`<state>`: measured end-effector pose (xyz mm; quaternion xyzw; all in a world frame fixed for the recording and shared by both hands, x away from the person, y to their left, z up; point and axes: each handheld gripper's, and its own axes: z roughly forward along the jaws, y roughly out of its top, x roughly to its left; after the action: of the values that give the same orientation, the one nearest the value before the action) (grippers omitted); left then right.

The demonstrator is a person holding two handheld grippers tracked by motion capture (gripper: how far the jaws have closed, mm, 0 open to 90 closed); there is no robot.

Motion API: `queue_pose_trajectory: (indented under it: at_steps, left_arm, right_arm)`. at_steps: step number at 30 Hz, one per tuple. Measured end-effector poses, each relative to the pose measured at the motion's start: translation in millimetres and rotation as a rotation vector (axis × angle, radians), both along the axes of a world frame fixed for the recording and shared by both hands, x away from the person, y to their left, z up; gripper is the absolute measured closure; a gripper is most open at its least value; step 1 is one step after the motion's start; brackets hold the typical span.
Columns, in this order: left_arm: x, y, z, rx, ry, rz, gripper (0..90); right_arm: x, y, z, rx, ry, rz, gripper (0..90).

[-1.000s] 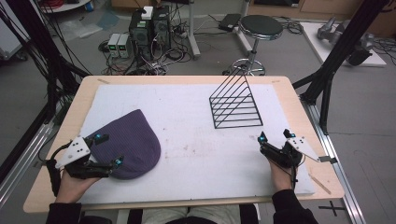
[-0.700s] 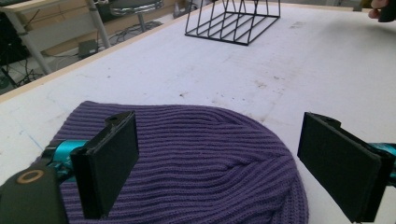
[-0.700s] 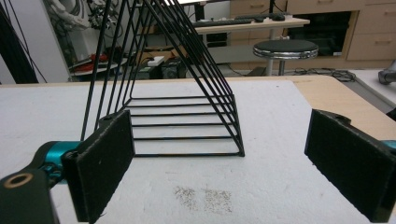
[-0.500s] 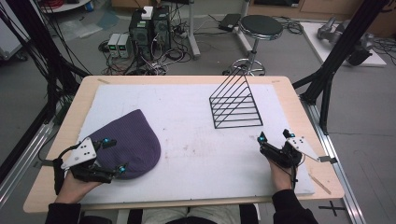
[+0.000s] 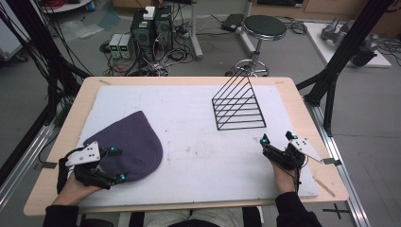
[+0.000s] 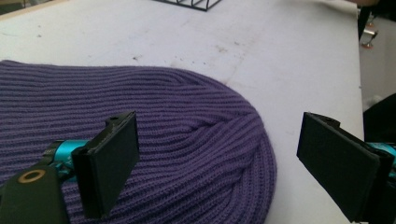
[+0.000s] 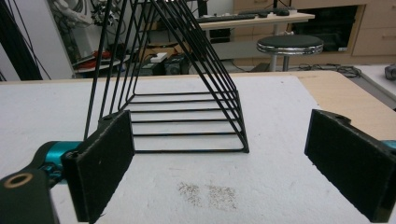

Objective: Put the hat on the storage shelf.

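Both my grippers stand jaws apart: left gripper (image 5: 116, 164) over the purple ribbed knit beanie (image 5: 130, 142), right gripper (image 5: 275, 139) facing the black triangular wire rack (image 5: 239, 104).

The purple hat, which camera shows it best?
The high view: the whole purple hat lies flat on the white mat, its outline complete. The left gripper view gives a close look at its ribbed knit between the open left claw, cropped at the edges.

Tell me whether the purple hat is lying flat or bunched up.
Flat: the purple hat lies spread on the white mat, its ribs running smooth.
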<state>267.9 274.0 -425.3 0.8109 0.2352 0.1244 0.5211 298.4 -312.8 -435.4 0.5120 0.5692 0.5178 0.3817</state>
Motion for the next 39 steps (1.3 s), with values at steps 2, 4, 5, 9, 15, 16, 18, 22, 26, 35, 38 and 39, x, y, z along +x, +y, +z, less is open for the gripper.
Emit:
queue_pose_trajectory:
  at_steps: [2,4,5,9,15,16,18,22,26,35,38,39]
  left_arm:
    - [-0.1,-0.6,-0.8,0.014,0.008,-0.012,13.6]
    - [-0.6,-1.5,-1.9,0.060,0.018,-0.027,13.8]
    - [-0.8,-2.3,-3.7,0.100,0.028,-0.043,13.8]
    - [0.0,-8.5,-7.9,0.134,0.039,-0.069,15.4]
    - [4.1,-13.3,-13.3,0.187,0.052,-0.074,16.2]
    - [4.1,-14.6,-14.2,0.194,0.054,-0.082,16.5]
    - [3.6,-16.4,-15.6,0.201,0.058,-0.100,16.9]
    - [4.6,-20.1,-20.0,0.247,0.072,-0.108,17.6]
    - [4.0,-23.6,-22.9,0.296,0.035,-0.095,19.9]
    - [10.9,-14.2,-20.0,0.280,0.016,-0.025,60.7]
    - [12.3,-13.1,-18.1,0.263,0.051,-0.001,74.1]
    - [13.8,-11.2,-17.6,0.249,0.069,-0.005,78.0]
  right_arm:
    - [-0.3,-0.5,0.0,-0.001,0.002,0.000,7.5]
    - [-0.1,-0.7,-0.2,0.010,0.007,-0.004,7.5]
    - [-0.1,-0.9,-0.3,0.011,0.008,-0.005,7.5]
    - [0.4,-2.1,-0.7,0.013,0.007,-0.006,7.5]
    - [0.0,-1.9,-0.4,0.027,0.008,-0.015,7.5]
    - [0.8,-3.1,-0.7,0.019,0.006,-0.017,7.5]
    - [0.6,-2.6,-0.7,0.027,0.011,-0.016,7.5]
    - [0.9,-3.0,-0.8,0.029,0.009,-0.021,7.5]
    - [1.4,-3.0,-1.4,0.034,0.023,-0.025,7.5]
    - [2.8,-4.2,-1.8,0.048,0.028,-0.034,7.5]
    - [3.5,-4.5,-2.1,0.051,0.032,-0.033,7.5]
    - [4.2,-4.8,-2.4,0.047,0.030,-0.032,7.5]
